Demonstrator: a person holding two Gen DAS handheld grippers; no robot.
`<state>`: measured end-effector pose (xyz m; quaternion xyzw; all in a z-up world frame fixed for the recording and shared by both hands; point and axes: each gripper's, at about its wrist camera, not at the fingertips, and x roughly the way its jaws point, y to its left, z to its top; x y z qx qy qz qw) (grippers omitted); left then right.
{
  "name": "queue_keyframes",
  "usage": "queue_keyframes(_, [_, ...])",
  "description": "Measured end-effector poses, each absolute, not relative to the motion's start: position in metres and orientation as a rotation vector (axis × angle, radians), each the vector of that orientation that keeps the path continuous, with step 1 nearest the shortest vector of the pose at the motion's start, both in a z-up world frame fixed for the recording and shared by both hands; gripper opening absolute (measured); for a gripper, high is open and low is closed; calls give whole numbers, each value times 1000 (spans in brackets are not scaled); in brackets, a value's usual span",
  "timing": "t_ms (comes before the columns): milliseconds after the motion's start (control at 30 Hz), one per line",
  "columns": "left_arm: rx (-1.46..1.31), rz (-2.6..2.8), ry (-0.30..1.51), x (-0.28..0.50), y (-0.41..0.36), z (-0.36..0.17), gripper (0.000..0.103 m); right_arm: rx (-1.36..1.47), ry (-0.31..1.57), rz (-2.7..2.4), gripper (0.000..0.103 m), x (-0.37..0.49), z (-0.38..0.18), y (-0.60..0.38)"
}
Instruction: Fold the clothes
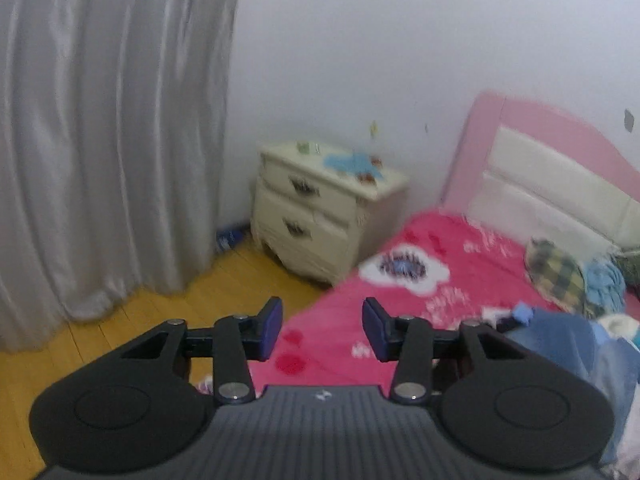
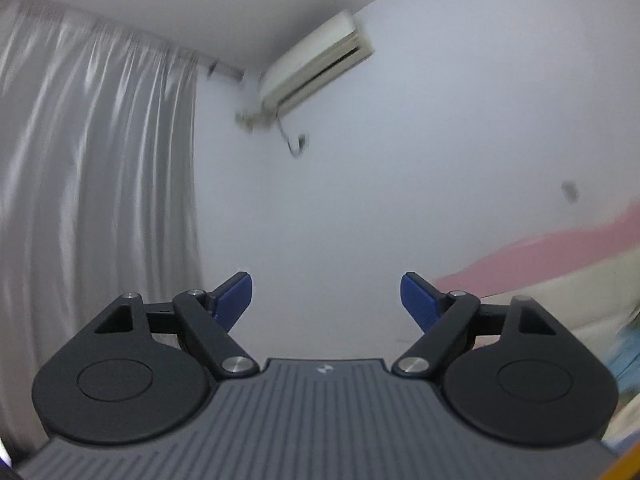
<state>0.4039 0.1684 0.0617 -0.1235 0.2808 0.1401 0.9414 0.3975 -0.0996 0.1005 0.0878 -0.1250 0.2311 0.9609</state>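
pink bed (image 1: 360,312) only under left gripper (image 1: 322,330); right gripper (image 2: 326,302) faces wall; both agape, seemingly empty.

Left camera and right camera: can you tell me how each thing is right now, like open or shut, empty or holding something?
Left gripper: open, nothing between its fingers.
Right gripper: open wide, holding nothing, aimed up at the wall.
Nightstand: both drawers shut, small things on top.
Curtain: drawn closed, hanging to the floor.
Clothes: lying in an unfolded heap on the bed.
Air conditioner: too blurred to tell if it runs.
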Motion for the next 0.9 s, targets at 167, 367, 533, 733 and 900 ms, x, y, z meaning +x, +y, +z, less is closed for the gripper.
queue_keyframes(167, [-142, 119, 633, 424, 156, 84, 52, 55, -217, 264, 82, 366, 161, -195])
queue_keyframes(367, [-168, -161, 690, 385, 111, 54, 62, 57, -172, -21, 83, 292, 273, -295])
queue_keyframes(533, [-199, -288, 737, 322, 70, -12, 62, -26, -191, -116, 92, 198, 229, -359])
queue_keyframes(733, [-29, -226, 786, 260, 29, -71, 61, -18, 339, 188, 88, 179, 7, -400])
queue_keyframes(900, [10, -151, 922, 225, 17, -60, 61, 204, 913, 181, 84, 186, -165, -429])
